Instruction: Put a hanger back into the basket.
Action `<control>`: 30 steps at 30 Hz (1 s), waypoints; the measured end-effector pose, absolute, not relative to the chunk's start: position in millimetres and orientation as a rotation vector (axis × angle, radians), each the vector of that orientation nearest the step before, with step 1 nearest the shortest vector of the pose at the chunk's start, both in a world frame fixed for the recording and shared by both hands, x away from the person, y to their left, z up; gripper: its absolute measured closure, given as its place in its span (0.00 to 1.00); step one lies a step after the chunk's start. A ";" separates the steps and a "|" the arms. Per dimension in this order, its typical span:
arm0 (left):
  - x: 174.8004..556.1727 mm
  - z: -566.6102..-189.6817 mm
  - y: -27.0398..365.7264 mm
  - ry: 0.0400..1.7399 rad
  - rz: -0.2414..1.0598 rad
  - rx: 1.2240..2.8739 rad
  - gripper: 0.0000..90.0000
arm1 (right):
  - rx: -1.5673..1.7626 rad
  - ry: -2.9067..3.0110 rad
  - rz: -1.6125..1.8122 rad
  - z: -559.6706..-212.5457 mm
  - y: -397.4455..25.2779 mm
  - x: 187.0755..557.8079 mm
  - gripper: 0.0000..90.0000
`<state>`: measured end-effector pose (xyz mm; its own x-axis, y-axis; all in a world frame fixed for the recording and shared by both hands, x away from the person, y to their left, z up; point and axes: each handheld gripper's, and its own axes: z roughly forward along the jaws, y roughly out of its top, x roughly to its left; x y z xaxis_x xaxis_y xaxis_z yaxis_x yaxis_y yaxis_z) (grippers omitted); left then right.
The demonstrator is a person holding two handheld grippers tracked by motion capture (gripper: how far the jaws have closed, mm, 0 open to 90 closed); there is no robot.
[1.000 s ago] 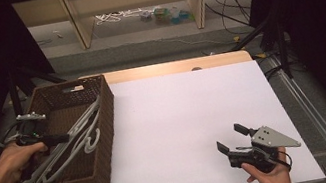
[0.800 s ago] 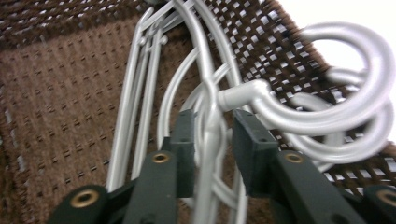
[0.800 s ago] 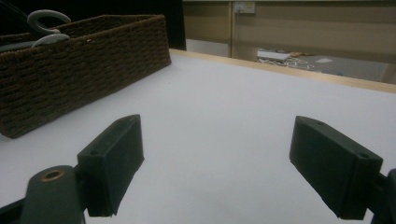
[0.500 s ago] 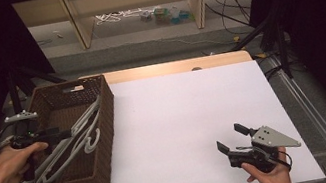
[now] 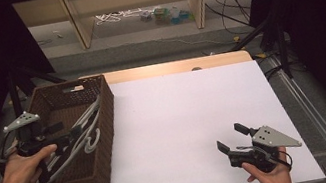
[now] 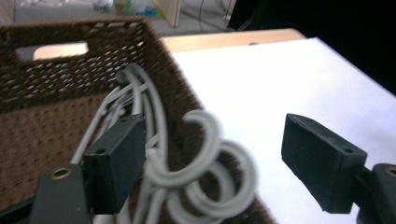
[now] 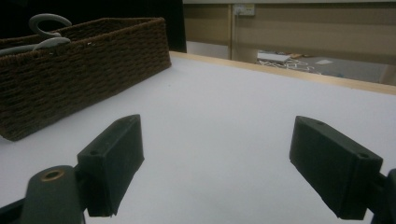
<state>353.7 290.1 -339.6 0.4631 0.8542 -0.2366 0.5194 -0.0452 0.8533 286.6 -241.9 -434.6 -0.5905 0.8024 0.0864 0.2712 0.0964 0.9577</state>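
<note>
A brown wicker basket [image 5: 105, 132] stands at the table's left edge with several grey clothes hangers [image 5: 88, 135] piled inside. A hand holds my left gripper [image 5: 66, 130] open over the basket, and it points at the hangers. In the left gripper view the curled hanger hooks [image 6: 205, 172] lie between and just beyond the open jaws of the left gripper [image 6: 217, 163], touching neither. My right gripper [image 5: 231, 137] rests open near the table's front right, with nothing between its jaws. In the right gripper view the right gripper [image 7: 224, 172] faces the bare white table [image 7: 224, 107] and the basket [image 7: 79, 70].
The white table top [image 5: 181, 118] stretches from the basket to the right edge. A wooden strip [image 5: 172, 67] runs along its far side. Beyond it stands a low shelf [image 5: 135, 5] with cables and small items on the floor. Tripod legs [image 5: 14, 92] stand left of the basket.
My left gripper has shifted a little to the right over the basket, toward the hanger hooks. The right gripper has stayed put.
</note>
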 end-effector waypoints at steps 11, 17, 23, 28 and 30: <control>335.2 -340.1 240.5 1.047 0.400 1.662 0.19 | 1.042 1.911 1.528 -433.9 -242.9 286.5 0.20; 327.0 -346.5 214.6 0.992 0.386 1.682 0.21 | 1.043 1.917 1.500 -433.5 -243.1 286.1 0.20; 313.5 -364.6 183.0 0.927 0.371 1.695 0.21 | 1.040 1.930 1.507 -432.9 -242.0 285.3 0.20; 300.5 -386.6 154.9 0.871 0.354 1.705 0.21 | 0.987 1.899 1.499 -433.2 -242.5 287.8 0.20; 295.8 -394.7 144.7 0.873 0.355 1.691 0.21 | 0.990 1.911 1.490 -432.8 -243.4 287.4 0.20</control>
<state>295.8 144.7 -394.7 0.6786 0.7057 -0.2037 0.3633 -0.0815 0.9281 287.4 -243.4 -432.8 -0.5989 0.8000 0.0367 0.2306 0.1283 0.9646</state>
